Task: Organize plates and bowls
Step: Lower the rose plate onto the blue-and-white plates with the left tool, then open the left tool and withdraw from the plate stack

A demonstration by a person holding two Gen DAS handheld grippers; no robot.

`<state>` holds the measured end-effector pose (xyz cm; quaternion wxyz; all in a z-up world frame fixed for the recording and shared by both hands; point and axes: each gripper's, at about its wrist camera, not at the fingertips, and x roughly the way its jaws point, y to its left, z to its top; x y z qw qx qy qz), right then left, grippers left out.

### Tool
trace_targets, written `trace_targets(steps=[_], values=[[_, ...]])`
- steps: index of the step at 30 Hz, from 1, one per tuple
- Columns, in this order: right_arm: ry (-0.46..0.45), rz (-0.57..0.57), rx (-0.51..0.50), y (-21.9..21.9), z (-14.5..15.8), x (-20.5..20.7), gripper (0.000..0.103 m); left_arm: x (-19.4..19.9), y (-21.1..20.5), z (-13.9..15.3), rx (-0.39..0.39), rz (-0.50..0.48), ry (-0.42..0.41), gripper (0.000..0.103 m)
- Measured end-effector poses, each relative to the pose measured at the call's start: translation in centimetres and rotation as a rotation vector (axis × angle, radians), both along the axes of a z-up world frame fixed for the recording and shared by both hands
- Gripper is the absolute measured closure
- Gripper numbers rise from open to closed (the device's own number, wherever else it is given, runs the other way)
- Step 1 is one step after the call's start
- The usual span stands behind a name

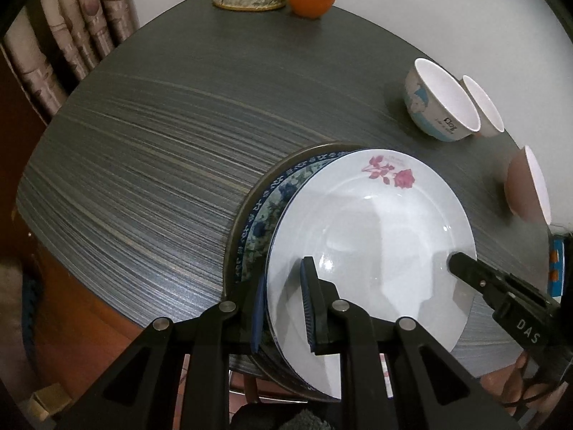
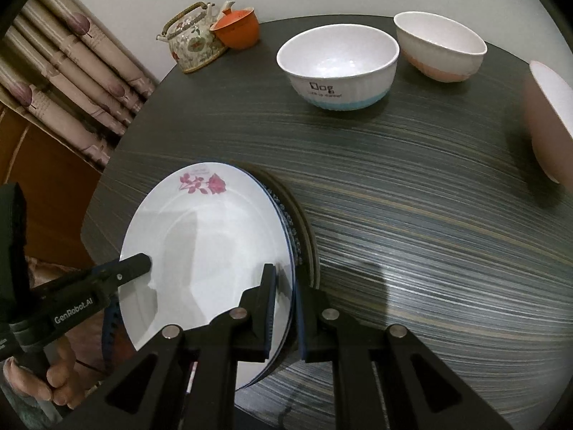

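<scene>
While both claws pinch the stacked plates (image 1: 372, 222), three bowls (image 2: 338, 71) sit empty.

Glossy ceramic plate (image 1: 376, 222), matt streaked table (image 1: 161, 165), glazed teapot (image 2: 193, 41)

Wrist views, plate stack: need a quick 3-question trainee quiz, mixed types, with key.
1. True or false: both grippers clamp the rim of the white rose-printed plate.
2. Multiple choice: What lies directly under that plate? A) bare table B) a blue-patterned plate C) a bowl
3. Fill in: The orange lidded cup stands beside the floral ____.

Key: 1 true: left gripper and right gripper each pinch opposite edges. 2 B. 3 teapot.
</scene>
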<state>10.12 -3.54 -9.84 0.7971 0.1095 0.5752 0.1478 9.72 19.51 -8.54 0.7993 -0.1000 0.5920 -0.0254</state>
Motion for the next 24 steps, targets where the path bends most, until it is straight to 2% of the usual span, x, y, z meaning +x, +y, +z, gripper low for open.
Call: trace_targets(steps=[7, 12, 16, 19, 21, 24], values=[[-0.004, 0.009, -0.014, 0.2, -0.1, -0.4, 0.091, -0.1, -1.0, 0.0, 0.052, 0.001, -0.040, 0.086], [-0.018, 0.017, -0.067, 1.3, 0.1, -0.9, 0.089, -0.6, -1.5, 0.2, 0.094, -0.006, -0.067, 0.086], [-0.011, 0.031, -0.120, 2.2, 0.2, -0.9, 0.087, -1.0, -1.5, 0.2, 0.087, -0.004, -0.079, 0.078], [-0.002, 0.037, -0.133, 2.9, 0.3, -0.8, 0.078, -1.2, -2.0, 0.2, 0.117, -0.014, -0.091, 0.077], [0.004, 0.046, -0.148, 3.4, 0.3, -0.6, 0.073, -1.2, -2.2, 0.2, 0.114, -0.023, -0.094, 0.071], [0.018, 0.045, -0.158, 3.7, 0.3, -0.4, 0.072, -0.9, -1.8, 0.3, 0.093, -0.015, -0.094, 0.069]])
